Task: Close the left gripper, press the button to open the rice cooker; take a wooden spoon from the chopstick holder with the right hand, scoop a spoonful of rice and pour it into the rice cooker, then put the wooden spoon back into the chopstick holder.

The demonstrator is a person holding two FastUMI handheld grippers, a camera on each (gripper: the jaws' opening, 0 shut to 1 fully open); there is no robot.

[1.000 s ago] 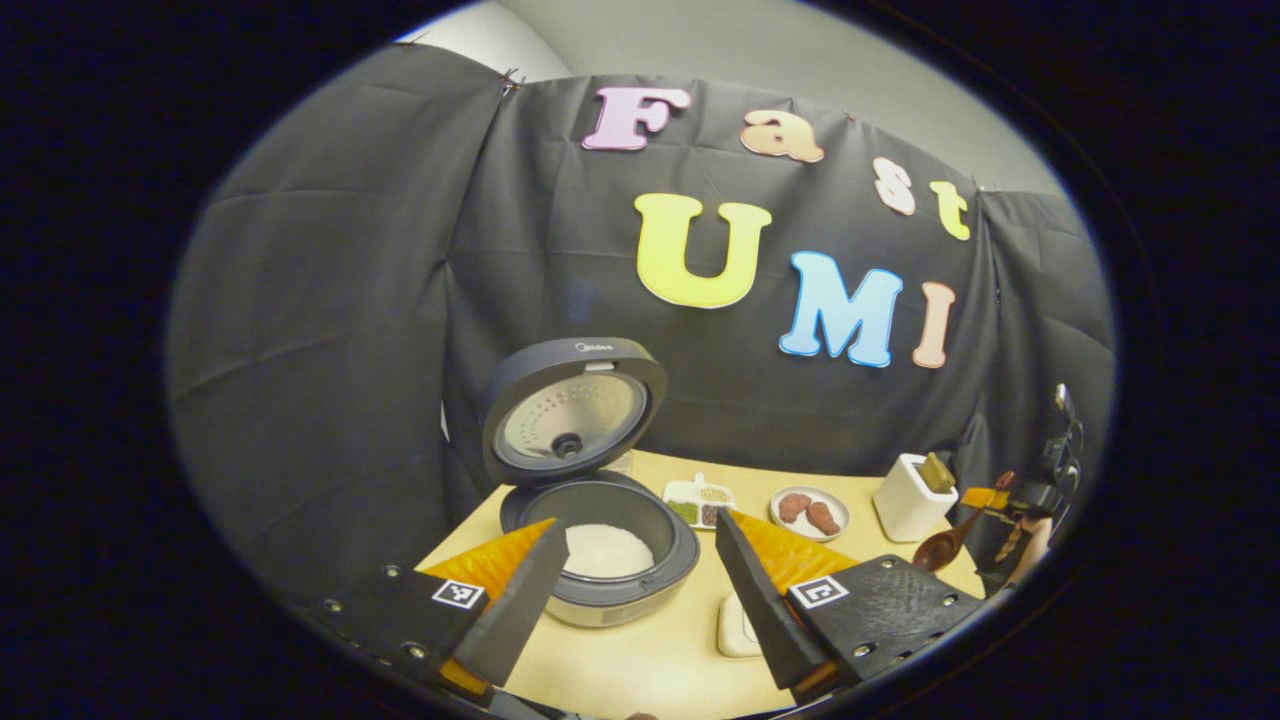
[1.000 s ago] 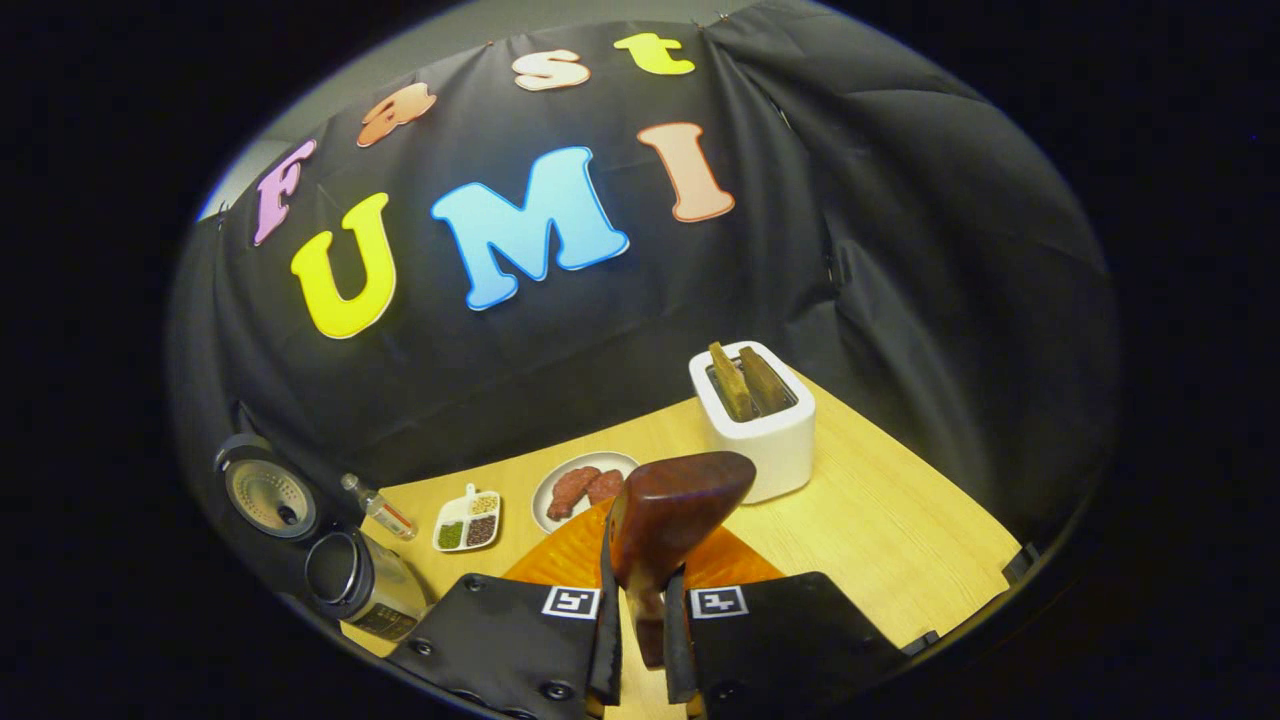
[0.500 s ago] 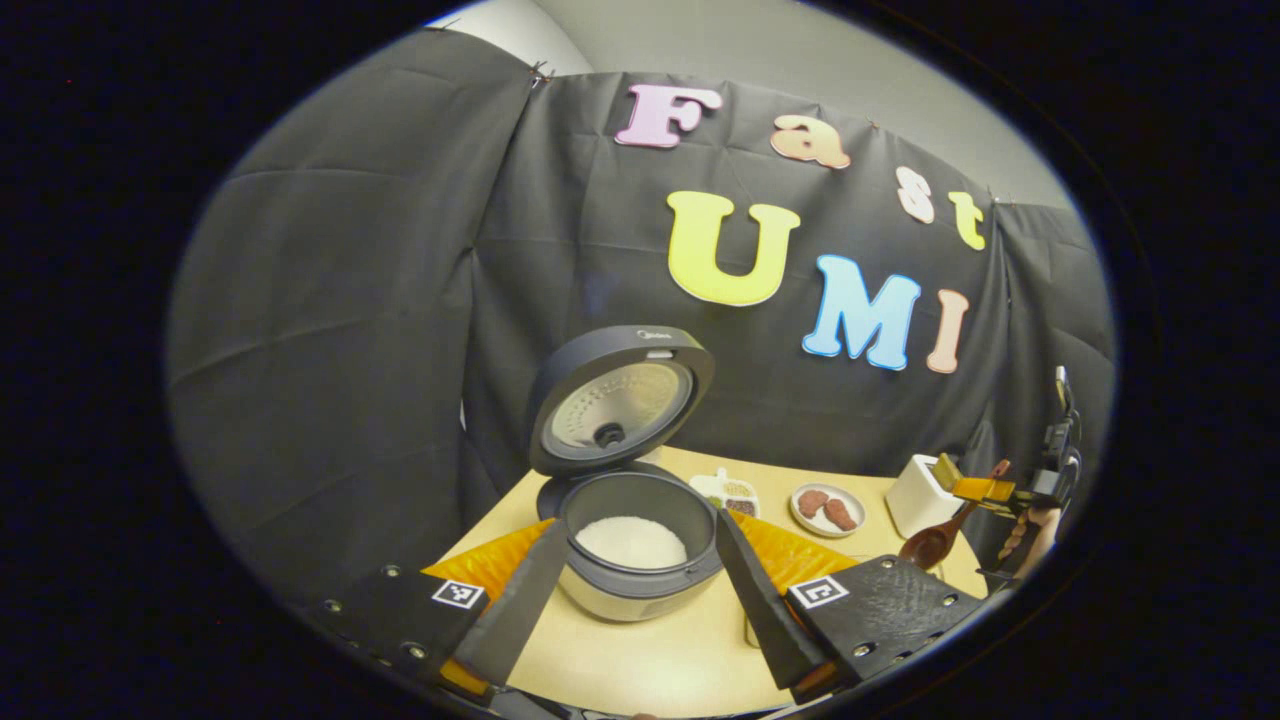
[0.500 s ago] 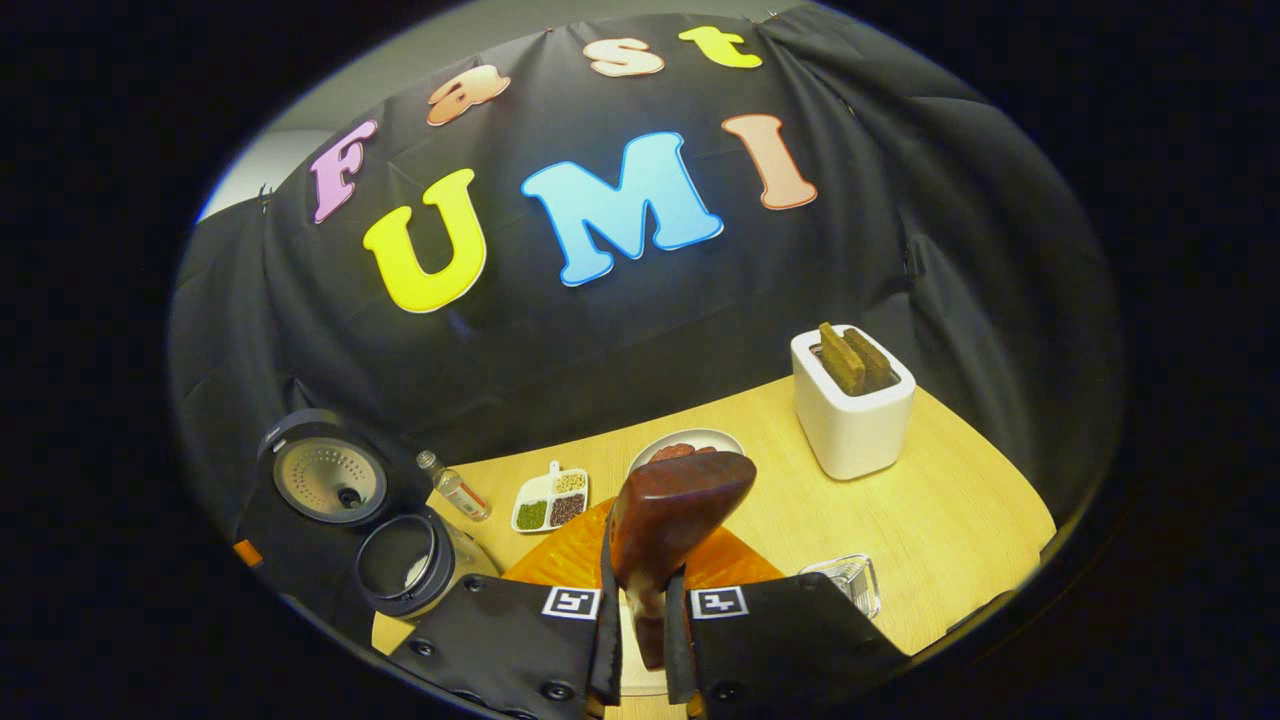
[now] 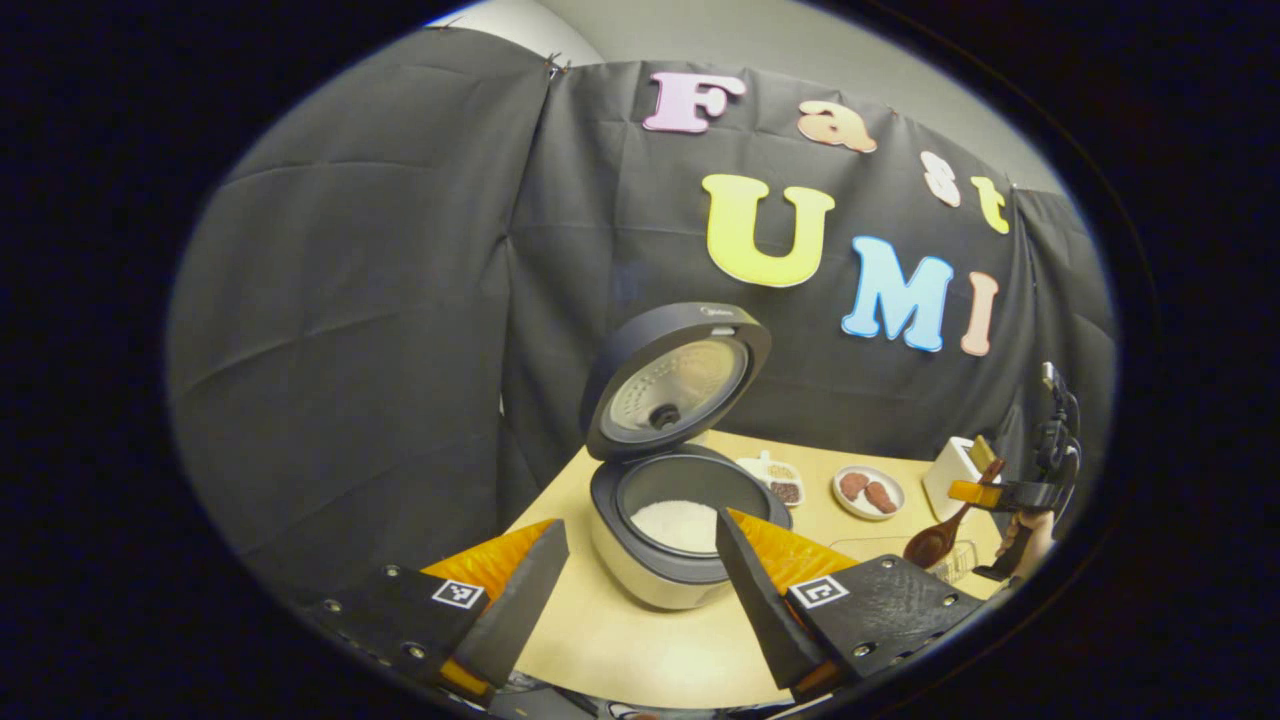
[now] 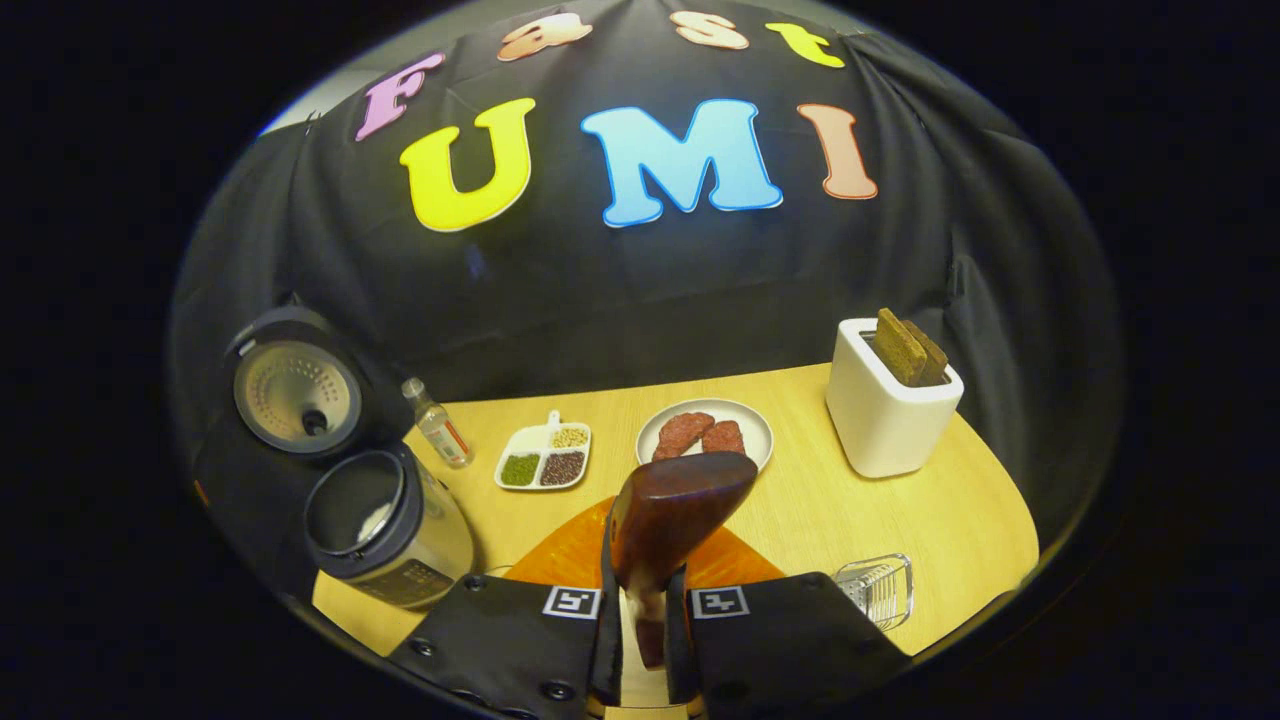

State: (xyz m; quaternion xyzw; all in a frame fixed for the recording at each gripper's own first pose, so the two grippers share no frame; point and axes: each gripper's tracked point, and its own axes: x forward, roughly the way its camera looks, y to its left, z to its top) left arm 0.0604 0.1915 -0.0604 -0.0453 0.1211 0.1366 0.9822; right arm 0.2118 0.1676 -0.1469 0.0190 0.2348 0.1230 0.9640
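Right gripper view: the right claw (image 6: 640,625) is pinching the wooden spoon (image 6: 668,520) by its handle, bowl raised over the desk (image 6: 900,520). In the left gripper view the left claw (image 5: 640,600) is spread and holds nothing, framing the rice cooker (image 5: 680,520), whose lid stands up with white rice (image 5: 675,522) in the pot. A clear ribbed holder (image 6: 875,585) sits at the desk's near right, probably the chopstick holder. I judge the spoon should stay level on its way. The lid's brand mark is too small to read.
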